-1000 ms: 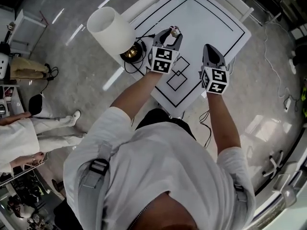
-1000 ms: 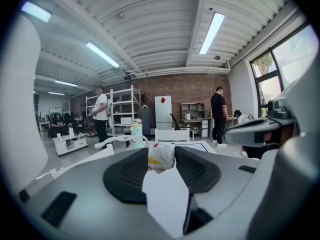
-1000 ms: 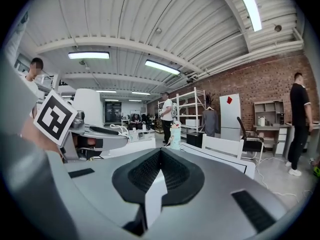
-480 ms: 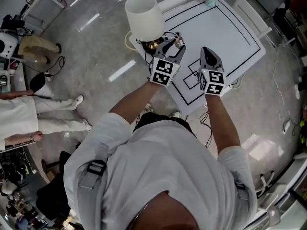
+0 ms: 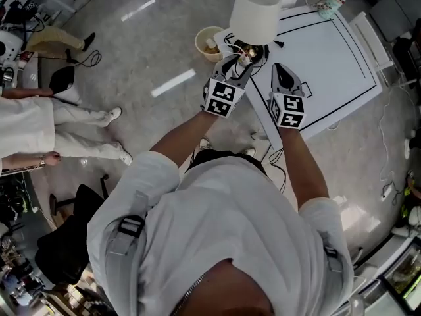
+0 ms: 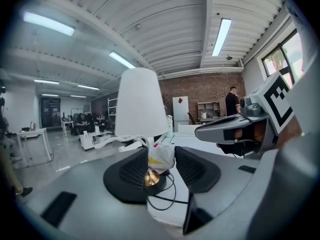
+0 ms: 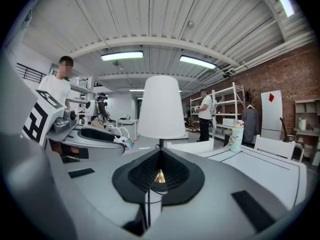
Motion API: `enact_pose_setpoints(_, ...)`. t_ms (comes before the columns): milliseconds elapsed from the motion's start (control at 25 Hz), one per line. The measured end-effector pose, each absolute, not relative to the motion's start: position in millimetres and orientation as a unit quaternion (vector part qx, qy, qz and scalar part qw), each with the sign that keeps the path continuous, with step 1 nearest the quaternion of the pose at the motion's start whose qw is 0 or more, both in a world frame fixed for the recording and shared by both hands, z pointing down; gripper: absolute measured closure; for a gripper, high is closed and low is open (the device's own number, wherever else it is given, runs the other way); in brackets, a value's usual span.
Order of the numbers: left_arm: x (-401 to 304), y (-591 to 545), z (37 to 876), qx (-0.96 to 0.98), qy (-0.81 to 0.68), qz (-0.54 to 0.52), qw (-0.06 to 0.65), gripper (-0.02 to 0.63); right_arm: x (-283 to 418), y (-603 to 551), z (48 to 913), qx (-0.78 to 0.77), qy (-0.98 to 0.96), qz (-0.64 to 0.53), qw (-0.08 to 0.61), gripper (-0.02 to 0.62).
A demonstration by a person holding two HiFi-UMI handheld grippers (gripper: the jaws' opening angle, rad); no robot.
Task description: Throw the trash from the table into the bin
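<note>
Right now clamps a crumpled white wrapper (image 6: 161,156) in the left gripper (image 5: 239,59) beside the lamp (image 5: 256,12), keeps the right gripper (image 5: 281,72) shut and empty, bin (image 5: 209,43) just left.

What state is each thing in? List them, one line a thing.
Left hand-held gripper: shut on the crumpled wrapper.
Right hand-held gripper: shut, empty.
Crumpled wrapper: pinched between the left jaws.
Lamp: upright at the table corner.
Bin: upright on the floor, open-topped, something inside.
</note>
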State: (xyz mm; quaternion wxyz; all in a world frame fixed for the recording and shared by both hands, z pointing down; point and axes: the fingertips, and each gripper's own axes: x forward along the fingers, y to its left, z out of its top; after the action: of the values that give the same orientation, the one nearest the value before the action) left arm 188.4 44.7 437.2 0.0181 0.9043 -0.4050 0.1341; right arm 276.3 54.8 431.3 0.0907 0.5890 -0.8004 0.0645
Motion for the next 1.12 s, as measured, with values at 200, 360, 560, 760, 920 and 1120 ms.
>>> enact_pose_setpoints(200,114,34,430,0.885,-0.447,0.129,0.020,0.420,211,51,425,0.560,-0.821,0.056,0.096,0.589)
enact_pose_setpoints(360,47,22,425,0.868,-0.481,0.125,0.017,0.420,155,40,415,0.535,-0.838,0.044,0.096,0.589)
enact_pose_setpoints(560,-38,15,416,0.848,-0.517,0.116,0.022,0.420,89,23,405,0.517,-0.850,0.035,0.092,0.589)
enact_pose_setpoints(760,-115,9,414,0.829,-0.548,0.106,0.027,0.420,31,5,402,0.505,-0.858,0.034,0.089,0.589)
enact_pose_setpoints(920,-165,6,419,0.810,-0.576,0.104,0.037,0.420,-5,-8,406,0.491,-0.866,0.036,0.090,0.589)
enact_pose_setpoints(1120,-211,0,410,0.789,-0.605,0.096,0.039,0.420,-35,-26,402,0.478,-0.873,0.035,0.090,0.589)
